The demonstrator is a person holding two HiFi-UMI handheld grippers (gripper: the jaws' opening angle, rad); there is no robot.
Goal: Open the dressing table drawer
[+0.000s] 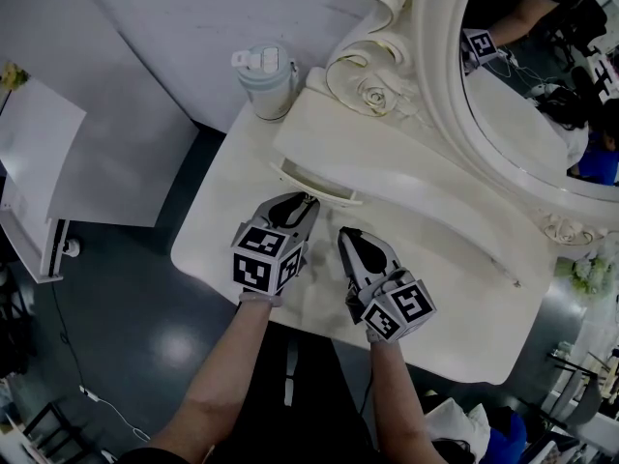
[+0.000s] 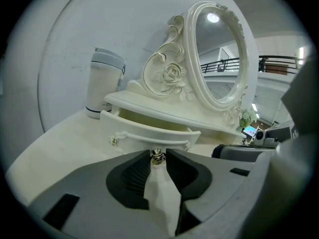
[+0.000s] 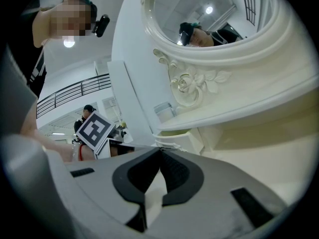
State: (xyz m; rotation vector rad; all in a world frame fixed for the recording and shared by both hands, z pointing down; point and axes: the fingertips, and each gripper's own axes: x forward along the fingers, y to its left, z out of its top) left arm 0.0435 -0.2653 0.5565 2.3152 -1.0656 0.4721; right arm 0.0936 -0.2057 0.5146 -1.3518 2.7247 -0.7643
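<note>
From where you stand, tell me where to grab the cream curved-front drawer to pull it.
Grip the small brass knob at the centre of the cream drawer front, coming straight from the front: it juts toward you, and the left hand-held gripper pinches it there.

A pale lidded tumbler (image 1: pixel 266 80) stands upright at the back left corner of the worktop (image 1: pixel 222 211), close to the wall. Behind it rises an oval mirror (image 1: pixel 542 104) in a cream carved frame, with a moulded rose (image 1: pixel 372 95) at the foot of the frame. A small bunch of pale flowers (image 1: pixel 587 276) sits at the right edge, just below the mirror. To the left, well apart from the worktop, a white board (image 1: pixel 87 153) leans over the dark, glossy floor (image 1: pixel 126 327), where a thin white cable (image 1: pixel 106 404) trails. In the background a dark balcony railing (image 2: pixel 279 61) runs across the room.
</note>
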